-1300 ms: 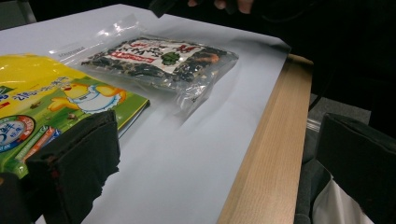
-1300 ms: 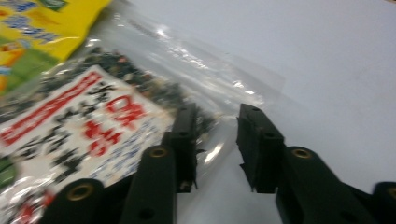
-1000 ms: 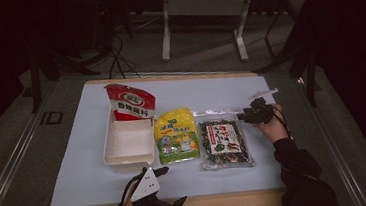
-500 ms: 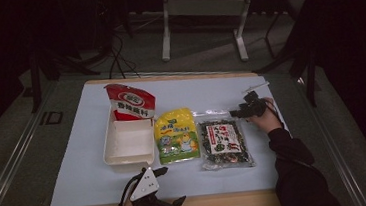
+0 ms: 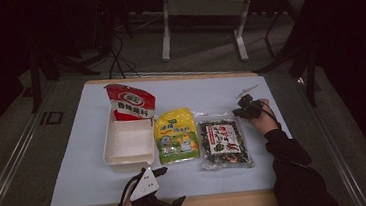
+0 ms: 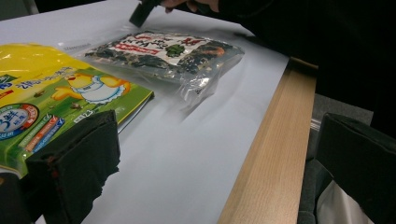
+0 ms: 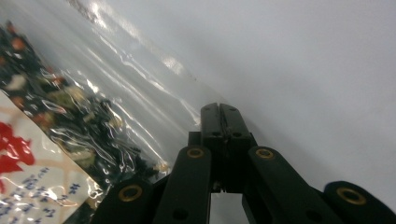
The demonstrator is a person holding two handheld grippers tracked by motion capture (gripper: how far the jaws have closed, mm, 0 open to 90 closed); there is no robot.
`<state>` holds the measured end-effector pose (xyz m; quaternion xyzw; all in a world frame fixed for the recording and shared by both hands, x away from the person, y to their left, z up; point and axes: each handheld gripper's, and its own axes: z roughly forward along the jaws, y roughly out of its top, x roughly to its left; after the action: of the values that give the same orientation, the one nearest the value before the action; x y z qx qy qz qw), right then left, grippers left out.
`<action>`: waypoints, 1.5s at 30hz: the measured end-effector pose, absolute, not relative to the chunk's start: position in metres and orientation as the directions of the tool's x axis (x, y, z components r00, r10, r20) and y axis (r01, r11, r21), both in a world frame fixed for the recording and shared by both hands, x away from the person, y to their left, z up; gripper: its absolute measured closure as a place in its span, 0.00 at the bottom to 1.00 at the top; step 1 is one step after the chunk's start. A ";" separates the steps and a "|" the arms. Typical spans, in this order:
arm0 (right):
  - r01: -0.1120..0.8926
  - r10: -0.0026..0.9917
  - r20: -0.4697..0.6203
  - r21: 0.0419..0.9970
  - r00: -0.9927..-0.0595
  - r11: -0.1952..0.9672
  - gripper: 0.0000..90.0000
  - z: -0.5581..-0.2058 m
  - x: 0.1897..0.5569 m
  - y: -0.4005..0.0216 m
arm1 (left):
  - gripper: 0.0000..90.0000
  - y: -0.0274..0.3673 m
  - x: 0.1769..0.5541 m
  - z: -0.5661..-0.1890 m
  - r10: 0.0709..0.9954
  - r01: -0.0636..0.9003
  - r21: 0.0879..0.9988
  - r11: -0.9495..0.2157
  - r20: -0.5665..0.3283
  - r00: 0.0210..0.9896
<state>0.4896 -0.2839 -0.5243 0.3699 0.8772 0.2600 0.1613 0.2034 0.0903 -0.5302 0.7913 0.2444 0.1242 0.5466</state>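
Near edge of the counter [image 5: 98, 190]: left hand-held gripper [image 5: 171, 187] rests low by the wooden lip, jaws spread wide and nothing between them. In the left gripper view the two black pads stand far apart, one by the yellow-green snack bag [image 6: 51, 102], the other out past the counter's edge.

Middle row, left to right in the high view: a white rectangular tray [image 5: 128, 143], the yellow-green snack bag [image 5: 176, 136] just beside it, then the clear seaweed packet [image 5: 223, 143] with its red-and-white label, lying flat on the pale blue sheet. Bag and packet lie side by side, edges close; whether they touch I cannot tell.

The person's right forearm, in a dark sleeve, reaches along the packet's right side. The right hand-held gripper [image 5: 246, 110] sits at the packet's far right corner. Its jaws have just been closing and now stand pressed together. In the right gripper view [image 7: 220, 112] the tips meet right at the clear plastic margin of the packet [image 7: 70, 121]; whether the film is pinched between them cannot be made out. The left gripper view shows that gripper [image 6: 140, 11] at the far corner of the packet [image 6: 168, 51].

Farther back: a red snack pouch [image 5: 131, 102] stands at the tray's far end, tilted. Beyond the counter, dark floor and a grey metal stand [image 5: 203, 11].
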 end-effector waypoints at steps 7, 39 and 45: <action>0.518 0.714 -0.117 0.609 -0.690 0.601 1.00 -0.497 0.478 -0.286 | 0.02 0.091 0.204 -0.528 0.528 0.257 0.930 -0.264 -0.084 0.845; 0.155 0.572 -0.295 0.778 -0.766 0.608 1.00 -0.366 0.378 -0.271 | 0.02 0.085 0.220 -0.507 0.535 0.290 0.919 -0.269 -0.108 0.838; 0.076 0.520 -0.325 0.790 -0.790 0.609 1.00 -0.349 0.352 -0.262 | 0.02 0.076 0.227 -0.502 0.516 0.290 0.916 -0.279 -0.112 0.849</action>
<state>0.3523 -0.2617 -0.3493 0.1742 0.8543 0.4065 0.2732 0.2272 0.0755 -0.5020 0.7928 0.2543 0.1040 0.5440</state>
